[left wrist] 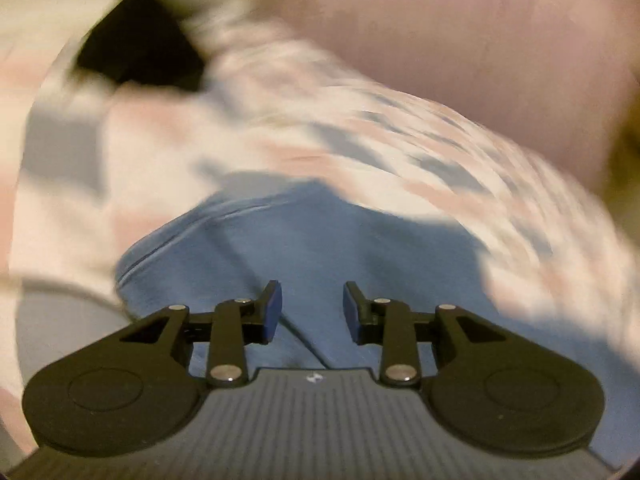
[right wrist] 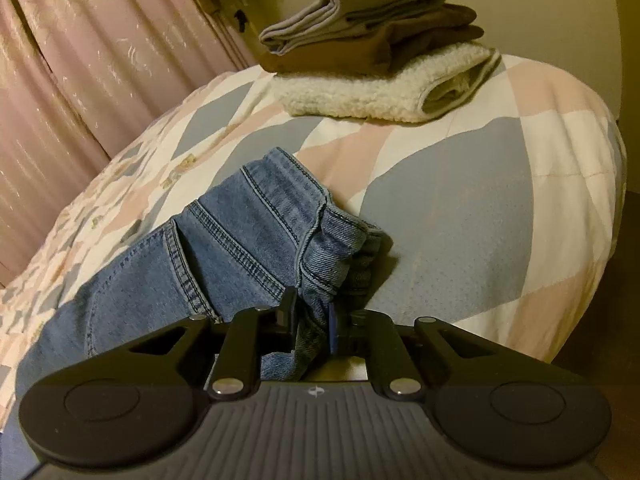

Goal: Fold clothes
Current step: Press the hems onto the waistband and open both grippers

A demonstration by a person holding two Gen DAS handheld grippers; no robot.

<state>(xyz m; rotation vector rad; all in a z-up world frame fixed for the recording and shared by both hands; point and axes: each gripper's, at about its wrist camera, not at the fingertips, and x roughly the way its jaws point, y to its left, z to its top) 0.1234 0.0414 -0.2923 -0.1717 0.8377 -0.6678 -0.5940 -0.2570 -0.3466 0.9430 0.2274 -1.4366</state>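
A pair of blue jeans (right wrist: 224,248) lies across the patterned bedspread (right wrist: 460,200) in the right wrist view, stretching from the lower left to the middle. My right gripper (right wrist: 314,316) is shut on a bunched edge of the jeans near the waistband. In the blurred left wrist view, the jeans (left wrist: 320,248) show as smooth blue cloth just ahead. My left gripper (left wrist: 313,312) hangs open over that cloth with nothing between its fingers.
A stack of folded clothes (right wrist: 376,32) sits at the far end of the bed: grey on top, brown beneath, a cream fleece (right wrist: 380,88) at the bottom. Pink curtains (right wrist: 100,60) hang to the left. The bed's edge drops off at the right.
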